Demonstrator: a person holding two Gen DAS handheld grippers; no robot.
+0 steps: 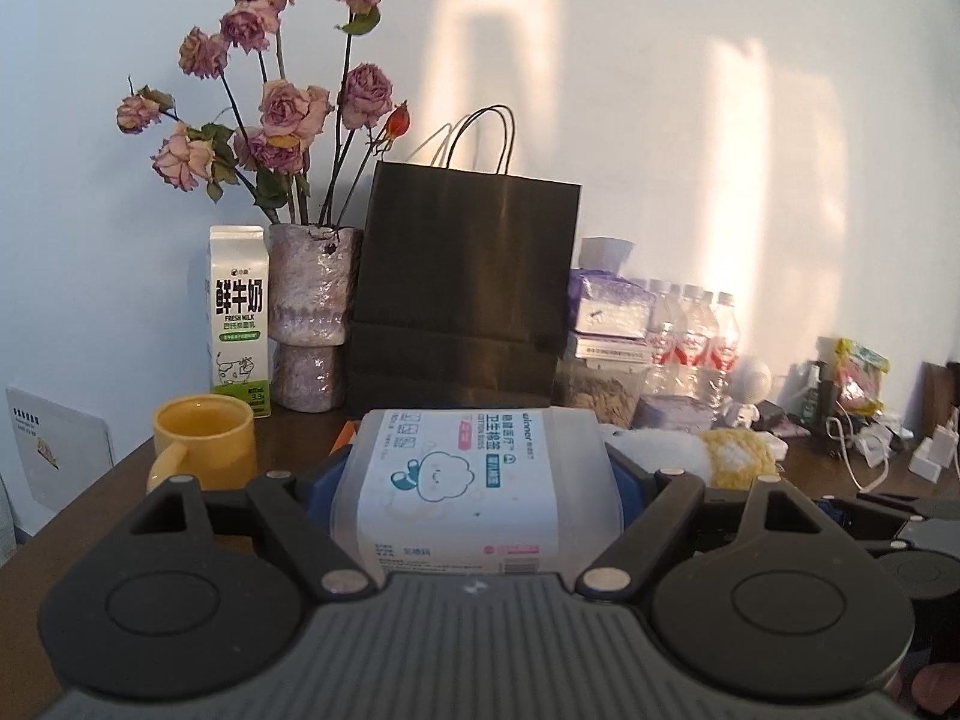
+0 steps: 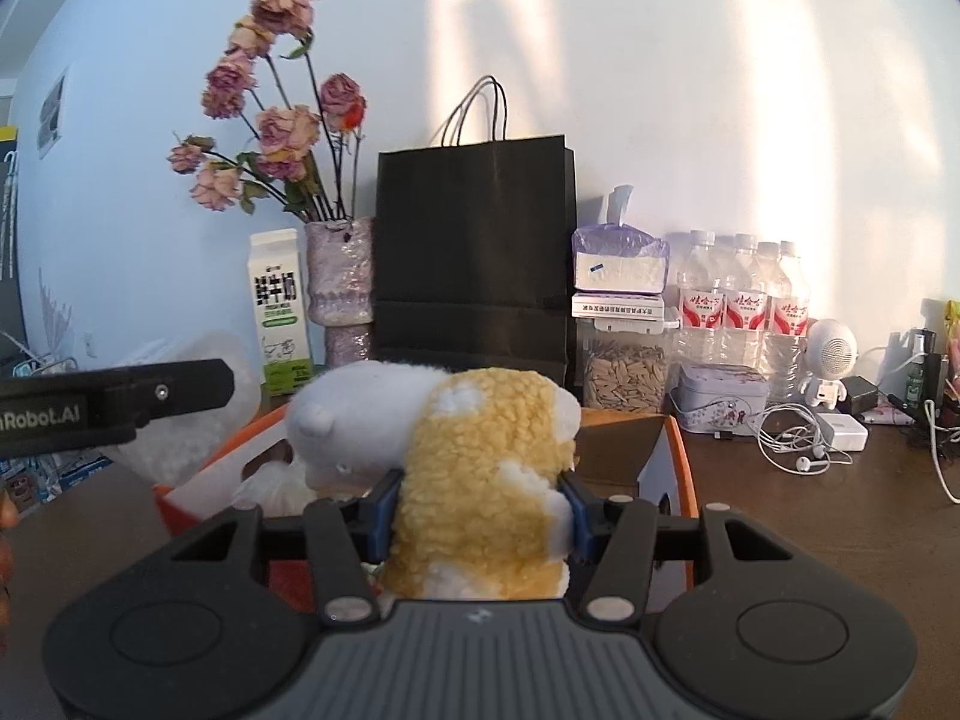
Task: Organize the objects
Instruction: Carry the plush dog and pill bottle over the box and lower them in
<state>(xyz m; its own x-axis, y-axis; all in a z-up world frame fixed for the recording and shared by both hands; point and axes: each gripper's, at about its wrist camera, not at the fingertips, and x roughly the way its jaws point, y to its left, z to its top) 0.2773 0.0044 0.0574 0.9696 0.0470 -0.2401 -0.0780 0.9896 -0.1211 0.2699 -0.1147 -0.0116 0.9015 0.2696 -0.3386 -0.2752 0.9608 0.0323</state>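
My left gripper (image 1: 480, 498) is shut on a clear plastic cotton swab box (image 1: 468, 450) with a white and teal label, its blue pads pressing both sides. It holds the box above the dark wooden table. My right gripper (image 2: 480, 510) is shut on a white and yellow plush toy (image 2: 474, 438), squeezed at its middle. The toy hangs over an open cardboard box with orange edges (image 2: 678, 468). In the left wrist view the plush toy (image 1: 708, 450) shows just right of the swab box. In the right wrist view a black finger (image 2: 120, 402) of the left gripper reaches in from the left.
Along the wall stand a milk carton (image 1: 237, 318), a vase of dried roses (image 1: 309, 312), a black paper bag (image 1: 468, 288), a tissue pack (image 2: 621, 264), a jar of seeds (image 2: 624, 372) and water bottles (image 2: 744, 300). A yellow mug (image 1: 204, 438), a tin (image 2: 720, 399), a small speaker (image 2: 831, 360) and earphones (image 2: 792, 444) lie nearby.
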